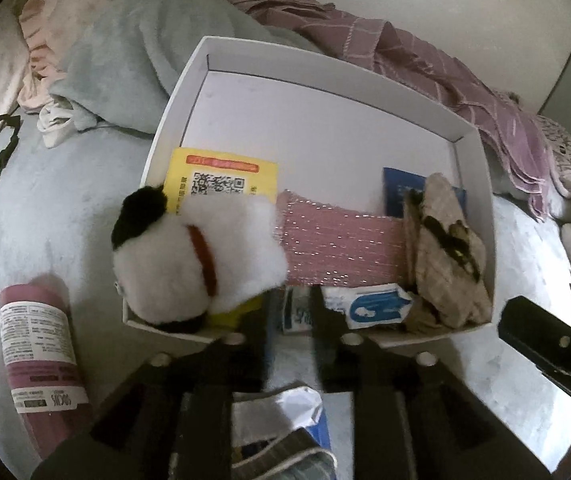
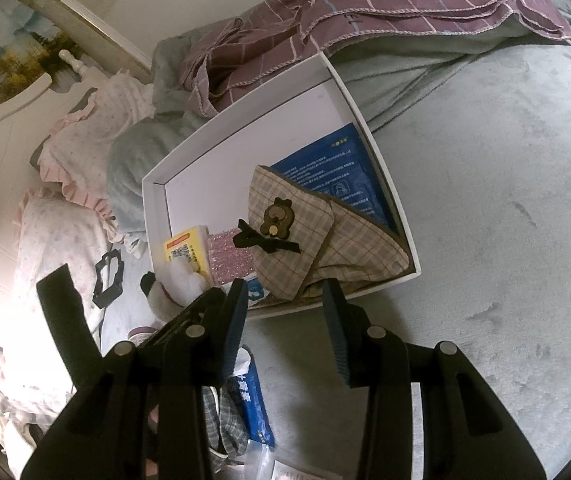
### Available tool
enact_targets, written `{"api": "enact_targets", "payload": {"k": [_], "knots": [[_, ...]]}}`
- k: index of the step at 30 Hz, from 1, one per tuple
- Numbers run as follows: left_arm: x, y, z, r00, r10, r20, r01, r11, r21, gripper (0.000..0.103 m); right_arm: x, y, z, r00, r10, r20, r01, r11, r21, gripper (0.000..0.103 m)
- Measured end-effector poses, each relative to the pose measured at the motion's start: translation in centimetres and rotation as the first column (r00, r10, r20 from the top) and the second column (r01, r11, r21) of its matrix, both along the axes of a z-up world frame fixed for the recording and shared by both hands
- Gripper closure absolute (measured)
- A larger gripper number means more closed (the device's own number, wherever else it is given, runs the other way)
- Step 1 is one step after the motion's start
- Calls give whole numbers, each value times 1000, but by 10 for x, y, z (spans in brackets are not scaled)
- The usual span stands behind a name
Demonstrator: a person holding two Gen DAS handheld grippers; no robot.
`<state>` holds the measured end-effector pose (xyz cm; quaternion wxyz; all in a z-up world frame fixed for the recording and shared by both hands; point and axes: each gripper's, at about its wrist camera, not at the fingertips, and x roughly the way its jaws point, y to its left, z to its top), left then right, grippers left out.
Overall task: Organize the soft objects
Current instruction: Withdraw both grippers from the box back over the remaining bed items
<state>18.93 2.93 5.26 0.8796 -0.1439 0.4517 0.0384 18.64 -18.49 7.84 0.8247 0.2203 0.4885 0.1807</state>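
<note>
so here's where i'm at with the tidy-up. the white box (image 1: 481,184) on the bed is filling along its near side: the plush dog (image 1: 201,256) is draped over the near left corner, half hanging on the rim rather than fully in, with a yellow packet (image 1: 221,178) under it. next to it sits the pink sparkly pouch (image 1: 337,244), then the plaid pouch (image 2: 297,236) with the little bear badge leaning in the right corner on top of a blue packet (image 2: 325,168). a small blue and white packet (image 1: 369,306) is wedged at the near wall.

left gripper (image 1: 289,312) is hovering right at the near rim with its jaws a little apart and nothing between them, so i'd say the dog is let go. right gripper (image 2: 285,308) is parked just outside the near edge, jaws spread, empty.

still loose on the bed: the rolled mauve socks (image 1: 41,344) to the left of the box, plus a checked fabric thing (image 2: 225,420) and another blue packet (image 2: 257,404) down under the grippers. back half of the box is bare, so there's room. i'd guess i'm past halfway, and the dog probably wants a nudge inward.
</note>
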Motion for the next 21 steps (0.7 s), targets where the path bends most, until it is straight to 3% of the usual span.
{"api": "enact_targets", "payload": {"k": [2,7,13,21], "knots": [[-2,0,5,1000,-21,6,21,1000,-19,69,-1,0,1,1000,6,4,-6,1000,0,62],[-9,5,18,999,-37,-15,36,999,-35,69,-4,5,6,999,39,4,-39,999,-21,62],[-17,5,26,994,-54,-92,55,998,7,69,-9,21,9,992,122,-15,-122,992,-37,62],[-39,26,40,989,-34,-145,33,999,-13,69,-20,46,7,967,249,-62,-251,968,-24,62]]}}
